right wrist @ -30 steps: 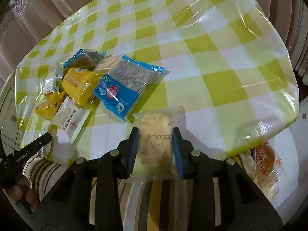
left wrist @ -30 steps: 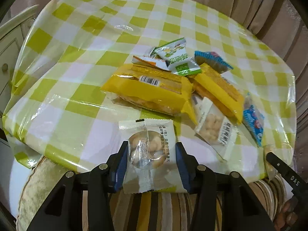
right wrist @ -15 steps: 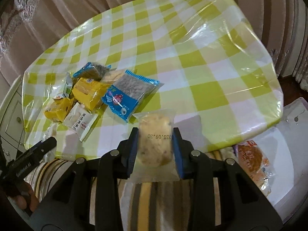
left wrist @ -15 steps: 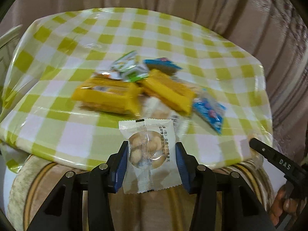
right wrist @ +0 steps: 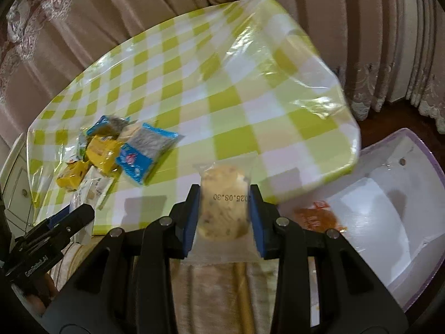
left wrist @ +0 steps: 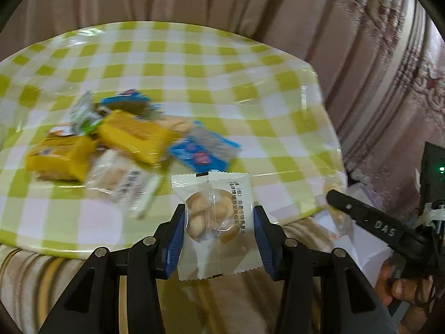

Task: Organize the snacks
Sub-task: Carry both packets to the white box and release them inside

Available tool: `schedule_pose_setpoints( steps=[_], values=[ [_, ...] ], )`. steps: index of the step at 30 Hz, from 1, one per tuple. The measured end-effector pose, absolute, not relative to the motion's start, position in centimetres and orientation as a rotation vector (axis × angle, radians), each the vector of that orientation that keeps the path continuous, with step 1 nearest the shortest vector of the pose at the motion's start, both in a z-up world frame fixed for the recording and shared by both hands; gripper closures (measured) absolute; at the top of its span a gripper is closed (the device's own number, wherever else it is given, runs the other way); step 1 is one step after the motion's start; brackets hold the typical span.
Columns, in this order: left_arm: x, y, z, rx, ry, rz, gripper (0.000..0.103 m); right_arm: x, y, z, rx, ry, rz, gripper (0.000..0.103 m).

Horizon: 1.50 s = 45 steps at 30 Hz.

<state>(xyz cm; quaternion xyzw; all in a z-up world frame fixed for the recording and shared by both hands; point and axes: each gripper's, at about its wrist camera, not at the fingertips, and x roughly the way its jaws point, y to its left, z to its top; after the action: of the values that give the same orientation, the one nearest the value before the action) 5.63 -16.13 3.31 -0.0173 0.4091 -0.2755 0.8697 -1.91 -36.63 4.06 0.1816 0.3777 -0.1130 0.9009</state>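
Observation:
My left gripper (left wrist: 219,239) is shut on a white nut packet (left wrist: 214,224) with a round clear window, held in the air just off the table's front edge. My right gripper (right wrist: 224,217) is shut on a clear-wrapped cookie (right wrist: 224,208) stamped with a date, held off the table's front edge. A pile of snacks lies on the checked table (left wrist: 194,83): yellow packs (left wrist: 130,136), a blue pack (left wrist: 203,153), a white packet (left wrist: 122,178). The pile also shows in the right wrist view (right wrist: 111,150).
A white bin with a purple rim (right wrist: 389,217) stands low at the right of the table, with an orange-labelled snack (right wrist: 317,217) inside. Pink curtains (left wrist: 375,55) hang behind. A striped cloth (right wrist: 217,292) hangs below the table edge. A white cabinet (right wrist: 16,189) stands at the left.
Both grippers have pulled back from the table and swung right with their packets still held. The white bin has come further into the right wrist view.

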Motion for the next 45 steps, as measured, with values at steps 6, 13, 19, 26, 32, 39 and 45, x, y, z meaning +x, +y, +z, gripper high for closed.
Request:
schedule_pose_setpoints(
  steps=[6, 13, 19, 26, 32, 39, 45],
  values=[
    [4.5, -20.2, 3.7, -0.021, 0.856, -0.673, 0.055, -3.4, -39.3, 3.6, 0.388, 0.778, -0.292, 0.065],
    [3.3, -24.5, 4.0, 0.000, 0.861, -0.781, 0.055, -4.8, -42.3, 2.7, 0.402, 0.784, -0.367, 0.065],
    [2.3, -27.8, 4.1, 0.012, 0.871, -0.869, 0.055, -5.7, -44.8, 2.5, 0.397, 0.784, -0.450, 0.065],
    [1.4, -30.5, 3.9, 0.019, 0.885, -0.949, 0.055, -7.1, -46.9, 2.8, 0.374, 0.771, -0.544, 0.064],
    [0.7, -31.9, 3.9, 0.012, 0.902, -1.008, 0.047, -7.8, -47.8, 3.2, 0.360, 0.748, -0.588, 0.034],
    [0.7, -31.8, 3.7, 0.018, 0.916, -0.993, 0.045, -8.5, -48.5, 3.4, 0.373, 0.740, -0.615, 0.029],
    [1.3, -30.7, 3.6, -0.006, 0.924, -0.966, 0.045, -8.4, -48.2, 3.7, 0.370, 0.735, -0.611, 0.027]
  ],
)
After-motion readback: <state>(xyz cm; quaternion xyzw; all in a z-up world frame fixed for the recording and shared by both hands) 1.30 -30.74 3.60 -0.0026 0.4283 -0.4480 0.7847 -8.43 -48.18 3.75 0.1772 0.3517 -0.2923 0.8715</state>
